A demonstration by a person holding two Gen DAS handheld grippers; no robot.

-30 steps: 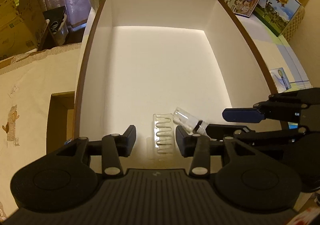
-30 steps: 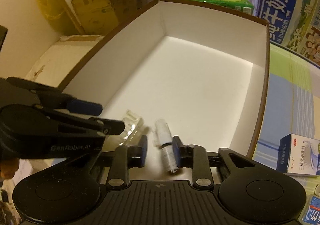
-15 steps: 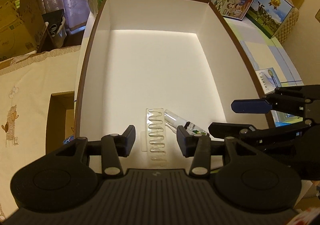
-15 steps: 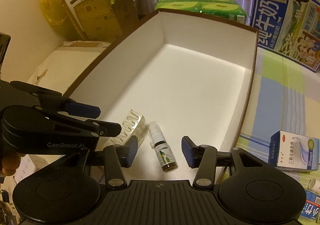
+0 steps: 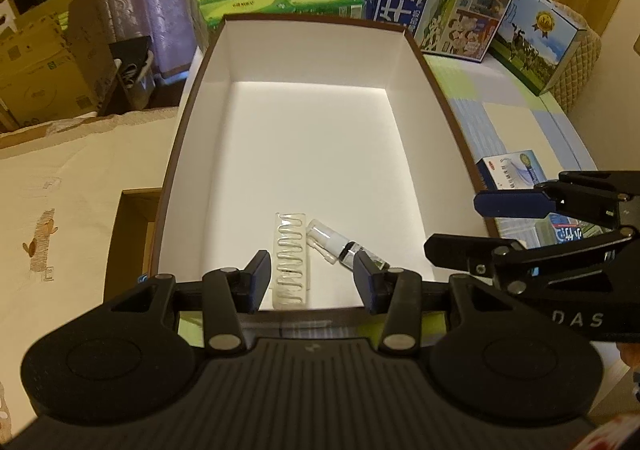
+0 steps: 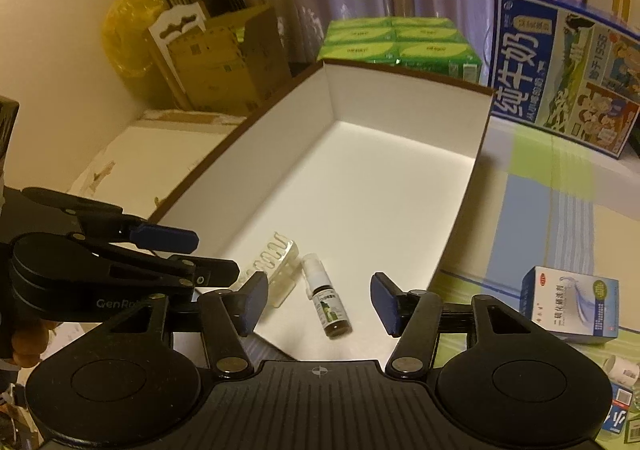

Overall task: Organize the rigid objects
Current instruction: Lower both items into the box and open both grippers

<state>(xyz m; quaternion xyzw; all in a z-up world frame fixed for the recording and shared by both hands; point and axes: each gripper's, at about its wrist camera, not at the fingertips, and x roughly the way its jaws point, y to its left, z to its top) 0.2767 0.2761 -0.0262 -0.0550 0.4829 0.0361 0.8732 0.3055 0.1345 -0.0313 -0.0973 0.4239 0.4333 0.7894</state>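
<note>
Resting in the near end of the white box [image 6: 400, 138], the clear blister strip [image 6: 280, 264] and spray bottle [image 6: 328, 300] lie side by side, probably touching. Right gripper [image 6: 318, 300] opening, empty; left gripper [image 5: 312, 276] narrowly apart, empty. Lift both clear of the rim.

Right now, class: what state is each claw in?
Left claw: open, holding nothing.
Right claw: opening, empty; spray bottle lies in the box.

The white box [image 5: 308, 154] is viewed steeply downward and closely from its near edge by both wrist cameras; its floor is shared, extending toward twelve o'clock.
</note>
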